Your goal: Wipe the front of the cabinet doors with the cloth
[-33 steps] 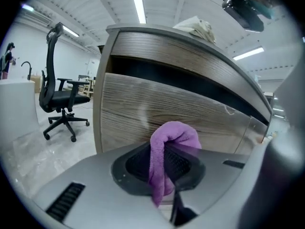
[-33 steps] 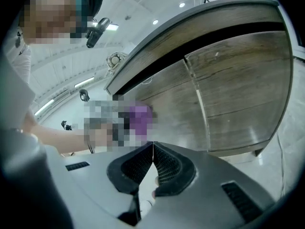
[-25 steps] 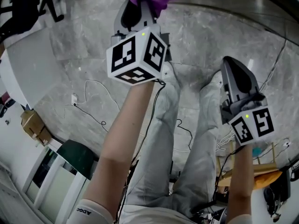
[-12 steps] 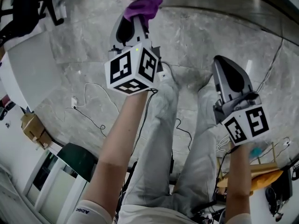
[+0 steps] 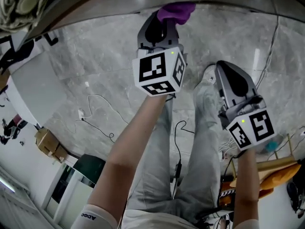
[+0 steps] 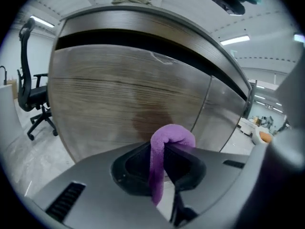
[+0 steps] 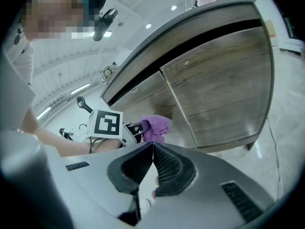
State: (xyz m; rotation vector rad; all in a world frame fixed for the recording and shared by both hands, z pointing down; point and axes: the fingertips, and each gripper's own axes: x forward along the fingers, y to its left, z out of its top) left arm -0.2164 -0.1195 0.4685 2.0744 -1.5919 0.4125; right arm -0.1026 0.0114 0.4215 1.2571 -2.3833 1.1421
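Left gripper (image 6: 159,163): its jaws are pinched tight on the purple cloth (image 6: 167,138). It is held up high and points at the cabinet doors (image 6: 119,97).
Cloth: a fold sticks out over the jaw tips, and one end hangs down between them. It is right up close to the door in front of it. I cannot tell if it touches the wood.
Right gripper (image 7: 152,152): its jaws are closed together with nothing in them. It is lower than the left one and apart from the cloth.
Cabinet doors: brown wood with lines in it. Two doors sit side by side with a thin gap between them. A dark strip runs above them, under the grey top.
Dark patch (image 6: 150,116): on the door, just behind the cloth.
Floor (image 5: 95,66): grey stone, with thin wires (image 5: 97,111) lying on it.
Chair (image 6: 31,97): black, on wheels, off to the left of the cabinet.
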